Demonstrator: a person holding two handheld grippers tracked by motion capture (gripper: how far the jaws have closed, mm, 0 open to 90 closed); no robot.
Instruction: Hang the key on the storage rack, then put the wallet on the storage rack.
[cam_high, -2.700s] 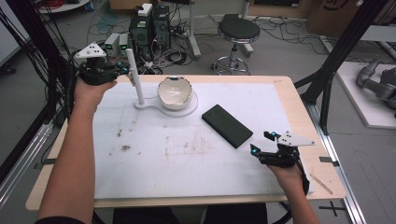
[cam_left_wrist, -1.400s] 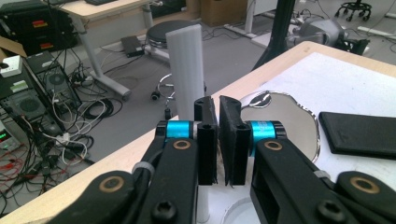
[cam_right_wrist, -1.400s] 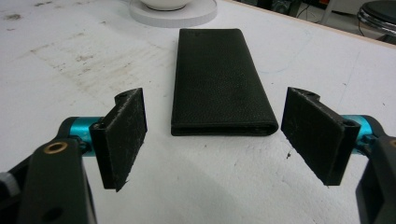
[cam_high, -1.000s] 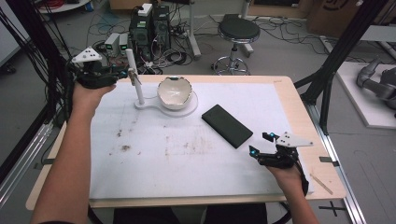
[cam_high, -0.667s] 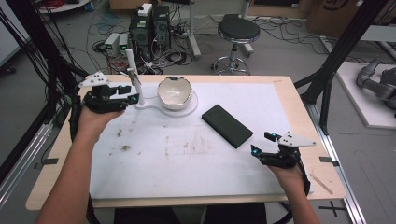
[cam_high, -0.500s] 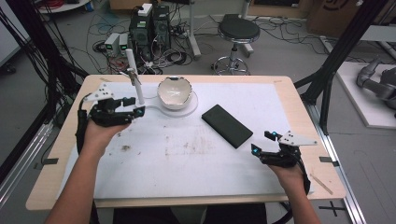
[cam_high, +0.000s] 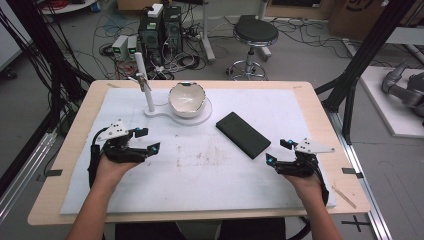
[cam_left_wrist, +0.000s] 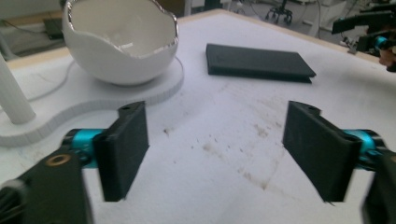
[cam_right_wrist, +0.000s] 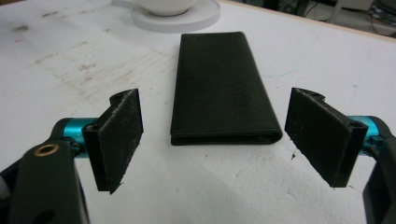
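The work looks to be at its very start, because nothing is held yet. The wallet (cam_high: 244, 134) lies closed and flat on the mat (cam_high: 200, 170), a little to the 2 o'clock side of the table's middle. The right gripper (cam_high: 278, 152) is at about 4 o'clock, low over the mat with its jaws wide apart and empty. In the right gripper view the wallet (cam_right_wrist: 222, 79) sits just ahead, between the two jaws, so I judge a grasp is near. The left gripper (cam_high: 147, 140) is at 8 o'clock, also spread wide and holding nothing, and it points toward the bowl (cam_high: 187, 99) on its stand (cam_high: 150, 110) at 12 o'clock. Grasping and all that follows are still left.
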